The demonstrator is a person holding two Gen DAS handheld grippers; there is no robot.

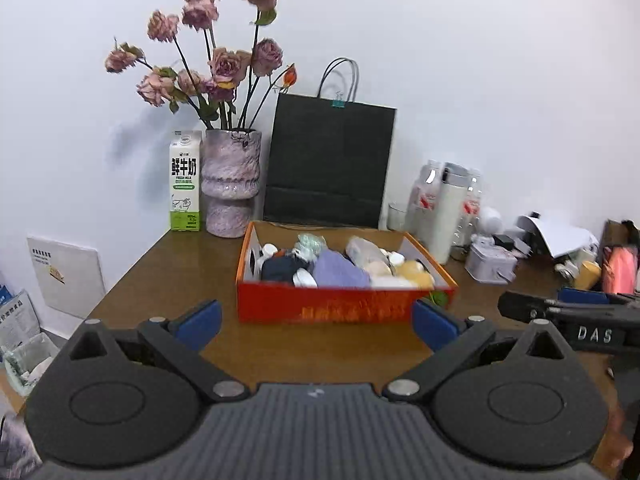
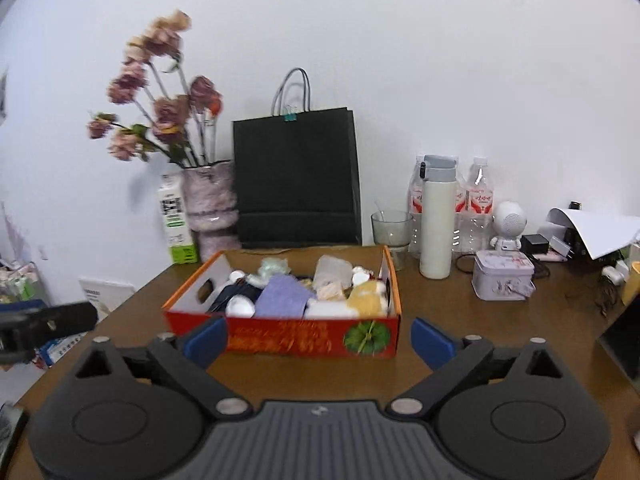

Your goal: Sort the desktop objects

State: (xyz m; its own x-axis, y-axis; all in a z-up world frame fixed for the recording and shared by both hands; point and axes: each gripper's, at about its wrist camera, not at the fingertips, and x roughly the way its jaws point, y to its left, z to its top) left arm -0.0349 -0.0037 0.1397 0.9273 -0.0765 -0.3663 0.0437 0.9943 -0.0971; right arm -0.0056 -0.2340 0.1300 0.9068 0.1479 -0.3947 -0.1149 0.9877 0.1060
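Where bag [image 2: 296, 178] stands behind box [image 2: 280, 338], bottles [image 2: 478, 200] beside.

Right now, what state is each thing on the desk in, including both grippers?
Left gripper: open, empty.
Right gripper: open, empty.
Red box: open-topped, full of small items.
Black paper bag: upright, clipped shut.
White flask: upright, capped.
Drinking glass: upright.
Tin: lid on.

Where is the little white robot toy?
In the right wrist view, the white robot toy stands at the desk's right back, beside the water bottles, behind the tin box.
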